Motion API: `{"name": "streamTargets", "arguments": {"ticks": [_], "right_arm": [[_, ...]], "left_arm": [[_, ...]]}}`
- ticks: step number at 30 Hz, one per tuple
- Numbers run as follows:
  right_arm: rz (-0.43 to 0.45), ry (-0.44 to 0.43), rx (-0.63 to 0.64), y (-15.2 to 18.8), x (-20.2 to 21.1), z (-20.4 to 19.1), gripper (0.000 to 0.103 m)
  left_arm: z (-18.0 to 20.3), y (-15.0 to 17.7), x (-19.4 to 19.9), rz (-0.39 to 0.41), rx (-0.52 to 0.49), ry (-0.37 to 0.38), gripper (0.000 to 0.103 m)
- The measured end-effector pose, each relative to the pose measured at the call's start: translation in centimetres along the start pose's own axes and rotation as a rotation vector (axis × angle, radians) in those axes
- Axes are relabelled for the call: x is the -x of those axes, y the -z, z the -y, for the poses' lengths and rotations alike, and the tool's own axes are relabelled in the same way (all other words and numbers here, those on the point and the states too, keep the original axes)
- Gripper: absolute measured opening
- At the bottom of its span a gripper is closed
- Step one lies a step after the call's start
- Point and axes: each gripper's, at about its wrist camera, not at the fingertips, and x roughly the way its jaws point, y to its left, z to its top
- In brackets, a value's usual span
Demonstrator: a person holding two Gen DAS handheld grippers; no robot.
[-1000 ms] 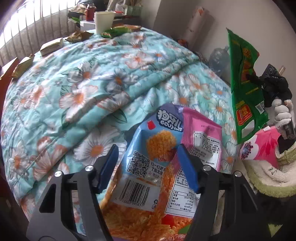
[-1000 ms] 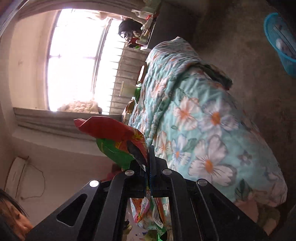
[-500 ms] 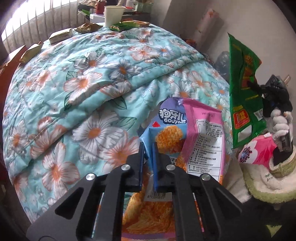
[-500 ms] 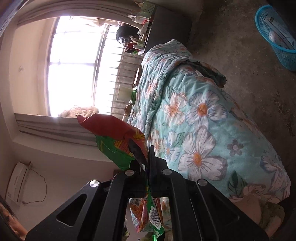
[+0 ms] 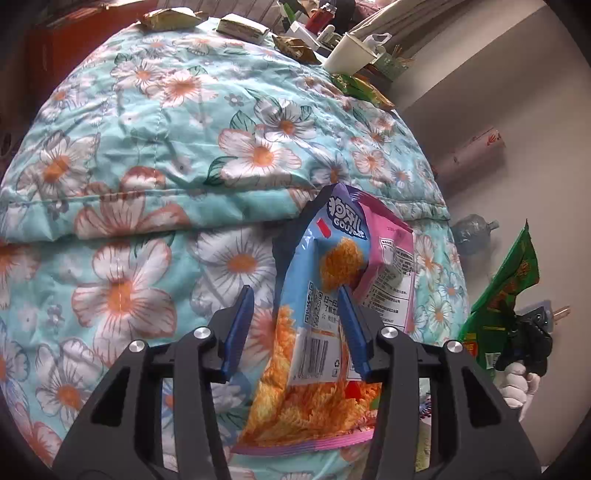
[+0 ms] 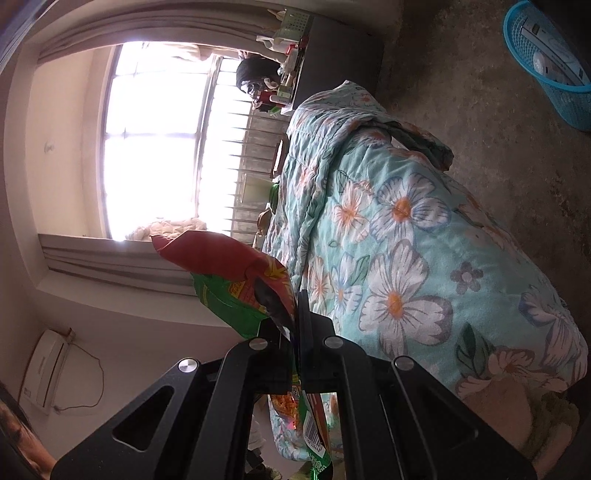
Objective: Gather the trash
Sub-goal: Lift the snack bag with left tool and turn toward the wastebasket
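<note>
A blue and pink snack bag (image 5: 332, 258) lies on the floral quilt (image 5: 166, 147), standing between the fingers of my left gripper (image 5: 295, 295). Those jaws are opening; the right pad rests against the bag while the left pad stands clear of it. To the far right a gloved hand (image 5: 517, 380) holds my right gripper (image 5: 524, 347) with a green snack bag (image 5: 506, 295) in it. In the right wrist view my right gripper (image 6: 297, 306) is shut on that green and red bag (image 6: 229, 273), beside the quilt (image 6: 406, 258).
Several wrappers (image 5: 240, 27) and a white cup (image 5: 351, 51) sit along the bed's far edge. A water bottle (image 5: 472, 232) and a paper roll (image 5: 469, 155) stand by the wall. A blue basket (image 6: 546, 66) stands on the floor.
My left gripper closed on the blue and pink bag, then its jaws parted again while the wrist rolled and shifted across the quilt. The right gripper kept still with its bag.
</note>
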Motion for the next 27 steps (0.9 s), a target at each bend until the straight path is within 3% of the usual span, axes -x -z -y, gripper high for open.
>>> {"name": "streamTargets", "arguments": {"ticks": [5, 9, 10, 12, 17, 19, 24, 26, 27], "right_arm": [[-0.015, 0.006, -0.015, 0.0, -0.3, 0.5, 0.006], [-0.029, 0.046, -0.014, 0.1, -0.8, 0.7, 0.007], [-0.034, 0.053, -0.014, 0.1, -1.0, 0.8, 0.007], [-0.055, 0.070, -0.016, 0.3, -1.4, 1.0, 0.010], [-0.093, 0.143, 0.003, 0.7, -2.1, 1.2, 0.030], [-0.110, 0.177, 0.016, 1.0, -2.6, 1.3, 0.031], [-0.122, 0.277, 0.096, 1.9, -3.4, 0.6, 0.031], [-0.109, 0.318, 0.141, 2.2, -3.5, 0.1, 0.014], [-0.102, 0.336, 0.160, 2.4, -3.6, -0.2, 0.010]], "left_arm": [[-0.1, 0.8, -1.1, -0.092, -0.034, 0.004, 0.048], [0.9, 1.1, -1.2, -0.083, -0.114, -0.040, 0.046], [1.0, 1.1, -1.3, -0.080, -0.125, -0.051, 0.041], [1.2, 1.1, -1.3, -0.078, -0.149, -0.067, 0.035], [0.7, 0.7, -1.5, -0.091, -0.145, -0.048, 0.026], [0.7, 0.7, -1.6, -0.087, -0.154, -0.046, 0.023], [0.6, 0.8, -1.3, -0.067, -0.161, -0.033, 0.014], [0.7, 0.8, -1.0, -0.054, -0.160, -0.015, 0.010], [0.8, 0.7, -0.7, -0.047, -0.163, -0.009, 0.009]]}}
